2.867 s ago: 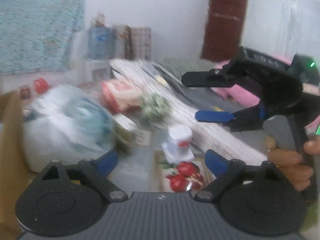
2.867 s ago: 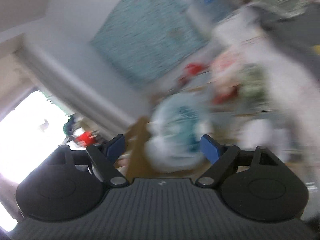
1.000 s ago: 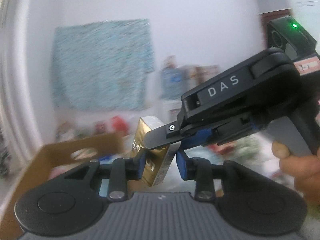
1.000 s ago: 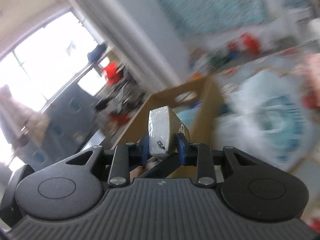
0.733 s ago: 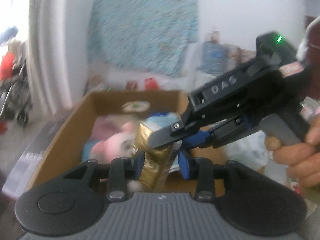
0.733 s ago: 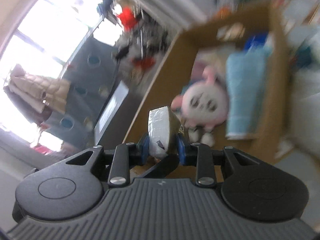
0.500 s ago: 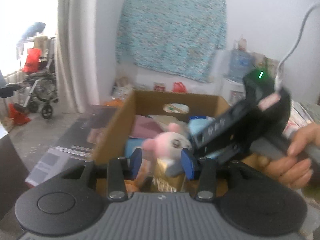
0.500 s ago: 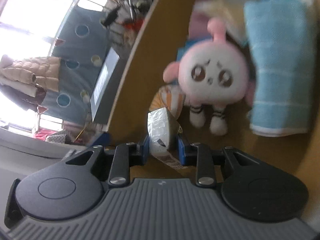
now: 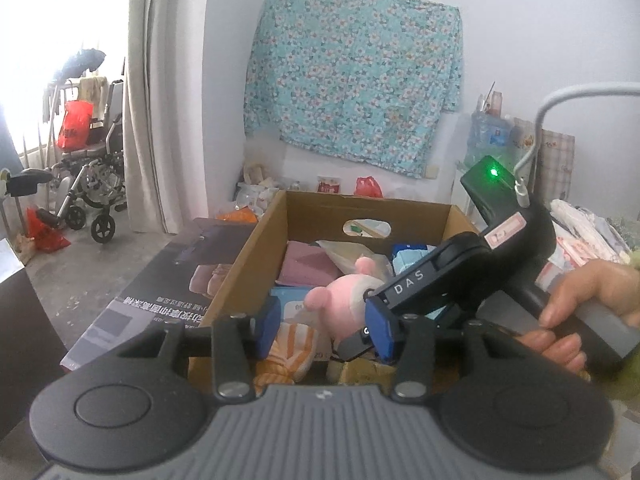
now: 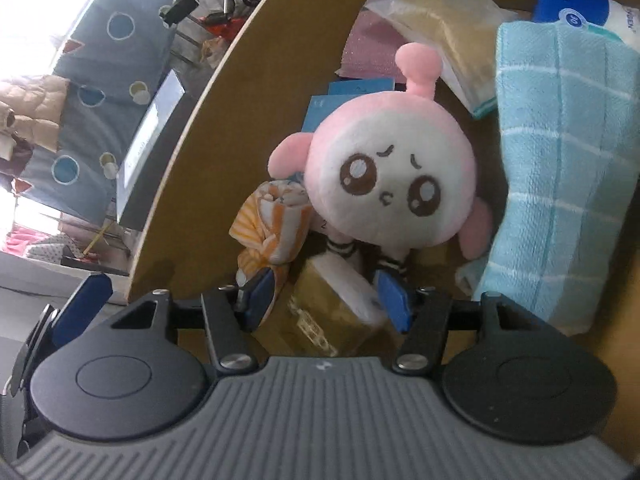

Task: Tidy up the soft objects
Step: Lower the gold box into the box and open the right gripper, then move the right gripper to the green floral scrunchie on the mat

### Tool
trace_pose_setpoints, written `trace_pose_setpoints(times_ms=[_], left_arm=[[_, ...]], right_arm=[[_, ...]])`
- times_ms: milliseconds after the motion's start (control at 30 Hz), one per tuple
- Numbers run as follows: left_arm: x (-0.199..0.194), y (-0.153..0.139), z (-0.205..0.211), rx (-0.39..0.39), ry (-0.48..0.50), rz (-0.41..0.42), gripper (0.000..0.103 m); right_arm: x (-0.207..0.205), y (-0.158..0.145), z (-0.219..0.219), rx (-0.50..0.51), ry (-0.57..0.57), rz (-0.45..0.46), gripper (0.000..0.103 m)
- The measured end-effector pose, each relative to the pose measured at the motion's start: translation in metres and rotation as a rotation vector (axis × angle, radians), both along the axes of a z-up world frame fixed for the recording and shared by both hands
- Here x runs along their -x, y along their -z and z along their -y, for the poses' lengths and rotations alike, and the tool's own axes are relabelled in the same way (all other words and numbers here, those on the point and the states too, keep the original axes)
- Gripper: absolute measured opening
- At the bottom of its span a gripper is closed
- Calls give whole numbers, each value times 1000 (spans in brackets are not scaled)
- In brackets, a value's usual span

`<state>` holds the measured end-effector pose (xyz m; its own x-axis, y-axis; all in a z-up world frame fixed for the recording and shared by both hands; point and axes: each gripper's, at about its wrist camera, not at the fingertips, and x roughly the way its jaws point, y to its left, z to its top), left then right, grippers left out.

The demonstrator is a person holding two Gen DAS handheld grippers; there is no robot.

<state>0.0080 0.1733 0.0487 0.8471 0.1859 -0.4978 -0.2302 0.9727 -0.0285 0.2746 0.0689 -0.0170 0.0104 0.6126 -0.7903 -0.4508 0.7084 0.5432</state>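
In the left wrist view, the left gripper [image 9: 326, 326] fills the bottom of the frame. Its jaws are opening with nothing clamped between them; through the gap show an orange-striped cloth [image 9: 290, 350] and a gold packet [image 9: 360, 368] lying at the near end of the cardboard box [image 9: 256, 248]. The box sits in the middle of the frame, and a pink plush toy [image 9: 340, 300] rests inside it. A mauve folded cloth [image 9: 306, 266] lies further back in the box. The right gripper [image 9: 360, 334] reaches in from the right, slanting down toward the lower centre, held by a hand [image 9: 576, 308] at the right edge; a green light glows on its body. A floral cloth [image 9: 352, 80] hangs on the wall in the upper centre, a wheelchair [image 9: 94, 184] stands at the left edge, and a dark printed carton [image 9: 160, 280] lies just left of the box.

In the right wrist view, the right gripper [image 10: 326, 300] points down into the box [image 10: 188, 184]. Its jaws are opening, and the gold packet [image 10: 324, 308] lies between them, the blue pads standing clear of its sides. Directly above it in the frame lies the plush toy [image 10: 390, 180], face up, its striped legs touching the packet. The orange-striped cloth [image 10: 272, 228] is just left of the toy, and a light blue towel [image 10: 560, 168] fills the right side. A blue tissue pack [image 10: 580, 8] sits in the upper right corner.
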Motion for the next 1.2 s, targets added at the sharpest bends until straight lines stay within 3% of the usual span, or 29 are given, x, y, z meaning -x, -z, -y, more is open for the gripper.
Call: trace_pose_setpoints(times_ms=[133,233,300,467,667,800,900,1033,1133,1200], left_arm=[[0,0,4,-7,7,4,49],[3,-2,9,-14,10,10,53],[4,-2,13,-19,11,11,55],[7,-7,32,-6,76,28,70],[-3,-13,92,0,286,85,79],[-22,-9,147,4,426,104,81],[-43,0,190,10,521,93,81],[-71,19,250,-8,621,47,80],[-87,37,283,-20,662,-4,74],[-93,47,296,-20,675,-38,71]], right_arm=[[-5,13,3,-21,3,-47,57],[-5,21,1,-94,0,-99,56],[-1,14,3,-104,8,-73,56],[14,-38,50,-196,47,41,57],[55,-124,178,-285,191,276,58],[85,-165,278,-220,353,460,67],[95,-172,345,-160,489,507,69],[92,-147,410,-75,613,486,67],[78,-114,429,63,633,466,54],[66,-89,420,141,630,451,48]])
